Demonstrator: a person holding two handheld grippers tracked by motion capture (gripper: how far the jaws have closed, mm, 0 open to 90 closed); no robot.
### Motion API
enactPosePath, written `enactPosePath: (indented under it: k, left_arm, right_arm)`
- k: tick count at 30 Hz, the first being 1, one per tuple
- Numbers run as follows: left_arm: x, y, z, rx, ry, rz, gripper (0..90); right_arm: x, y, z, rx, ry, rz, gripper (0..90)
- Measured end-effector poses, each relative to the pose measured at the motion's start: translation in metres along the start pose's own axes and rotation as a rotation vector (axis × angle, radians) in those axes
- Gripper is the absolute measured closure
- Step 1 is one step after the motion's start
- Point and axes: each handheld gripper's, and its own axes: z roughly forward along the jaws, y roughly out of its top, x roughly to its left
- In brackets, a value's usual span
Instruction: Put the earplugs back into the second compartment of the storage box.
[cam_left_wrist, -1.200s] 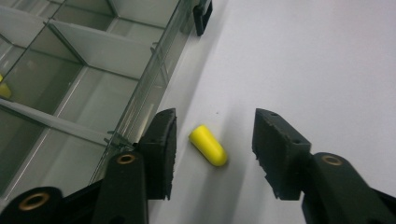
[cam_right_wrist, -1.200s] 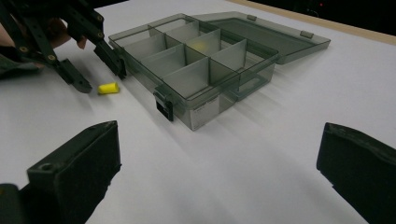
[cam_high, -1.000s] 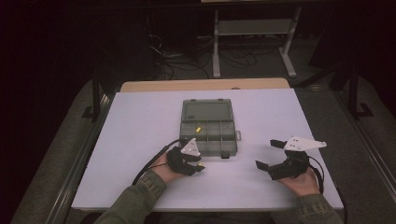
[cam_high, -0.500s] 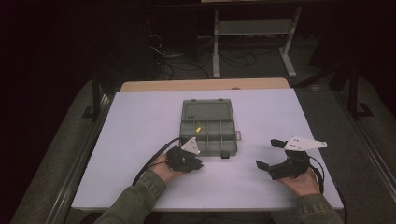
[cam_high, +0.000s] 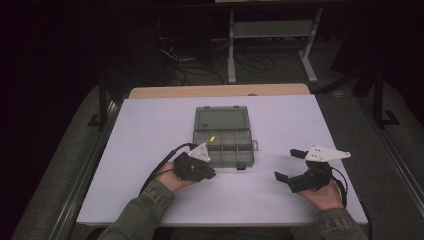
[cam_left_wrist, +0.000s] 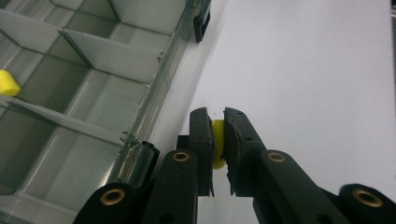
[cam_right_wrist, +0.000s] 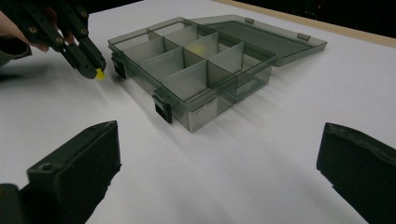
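Note:
A clear grey compartment box (cam_high: 250, 150) lies in the middle of the white table, its lid (cam_high: 222, 120) open flat behind it. One small yellow piece (cam_high: 212, 138) sits in a compartment (cam_left_wrist: 8, 83). My left gripper (cam_high: 210, 175) is just off the box's front left corner, low over the table. It is shut on a second small yellow piece (cam_left_wrist: 217, 144), which also shows in the right gripper view (cam_right_wrist: 99, 73). My right gripper (cam_high: 286, 163) rests at the table's right side, open, with nothing between its jaws (cam_right_wrist: 219, 130).
The box's black latches (cam_right_wrist: 163, 111) stick out of its front wall. A wooden table edge (cam_high: 220, 91) runs behind the white sheet. Bare white table (cam_high: 310, 125) lies between the box and my right gripper. Past the table are cables and a metal stand (cam_high: 270, 30).
My left gripper has edged slightly forward along the box's front. The right gripper has stayed in place.

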Motion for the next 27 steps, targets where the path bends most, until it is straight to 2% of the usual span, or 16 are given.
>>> enactPosePath:
  k: [16, 18, 22, 27]
  left_arm:
    - [0.002, 0.011, -0.039, -0.019, 0.002, 0.033, 82.3]
    - [0.003, 0.015, -0.046, -0.014, 0.005, 0.054, 82.2]
    - [0.007, 0.023, -0.059, -0.039, 0.015, 0.061, 82.2]
    - [0.013, 0.037, -0.071, -0.037, 0.033, 0.077, 82.3]
  right_arm:
    - [0.000, 0.000, -0.002, 0.000, -0.004, 0.000, 0.0]
    - [0.000, 0.000, -0.002, -0.002, -0.004, 0.001, 0.0]
    - [0.000, 0.000, -0.002, -0.002, -0.006, 0.003, 0.0]
    - [0.000, 0.000, -0.002, -0.003, -0.005, 0.002, 0.0]
